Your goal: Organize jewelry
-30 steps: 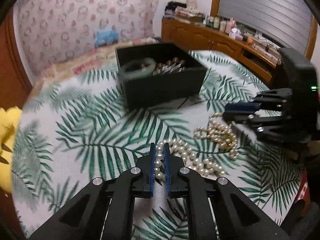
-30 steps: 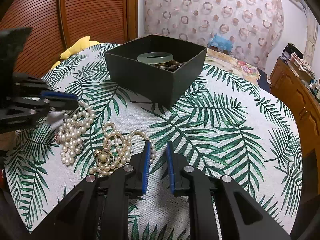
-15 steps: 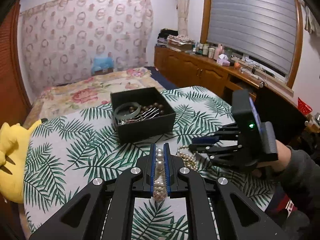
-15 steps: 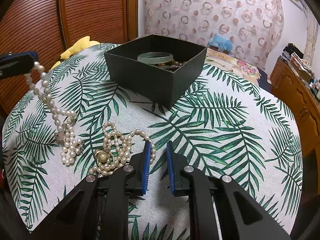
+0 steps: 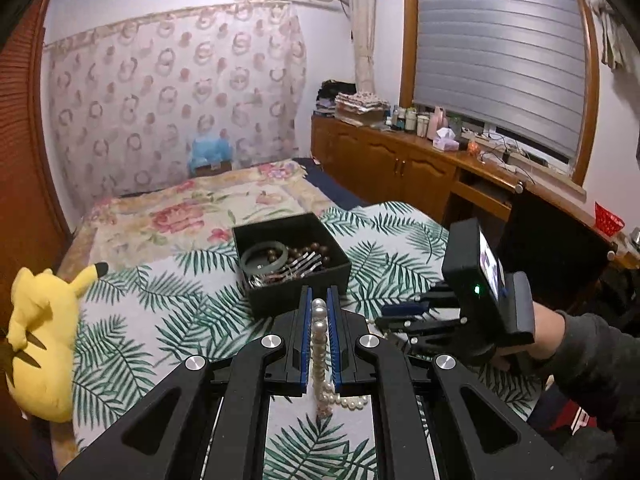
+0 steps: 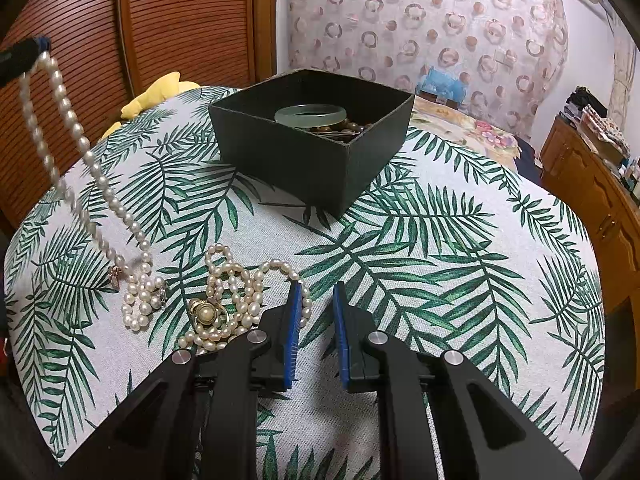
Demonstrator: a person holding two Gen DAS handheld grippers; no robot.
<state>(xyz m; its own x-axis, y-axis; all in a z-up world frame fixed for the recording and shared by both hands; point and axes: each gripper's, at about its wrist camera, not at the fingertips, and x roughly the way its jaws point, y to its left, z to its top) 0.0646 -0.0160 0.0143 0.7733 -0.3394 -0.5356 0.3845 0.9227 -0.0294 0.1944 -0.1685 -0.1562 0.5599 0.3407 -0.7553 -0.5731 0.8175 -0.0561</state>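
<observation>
My left gripper is shut on a white pearl necklace and holds it high above the table. In the right wrist view the necklace hangs from the left gripper's tip, its lower end still lying on the cloth. A second cream pearl necklace with a gold pearl clasp lies just left of my right gripper, which is open and empty, low over the table. The black jewelry box holds a green bangle, brown beads and hairpins; it also shows in the left wrist view.
The round table has a palm-leaf cloth. A yellow plush toy sits at the table's left edge. A bed lies behind the table, wooden cabinets stand to the right, and a slatted wooden door is at the left.
My left gripper has risen with the white pearl necklace, which now hangs stretched with only its end on the cloth. My right gripper has stayed in place.
</observation>
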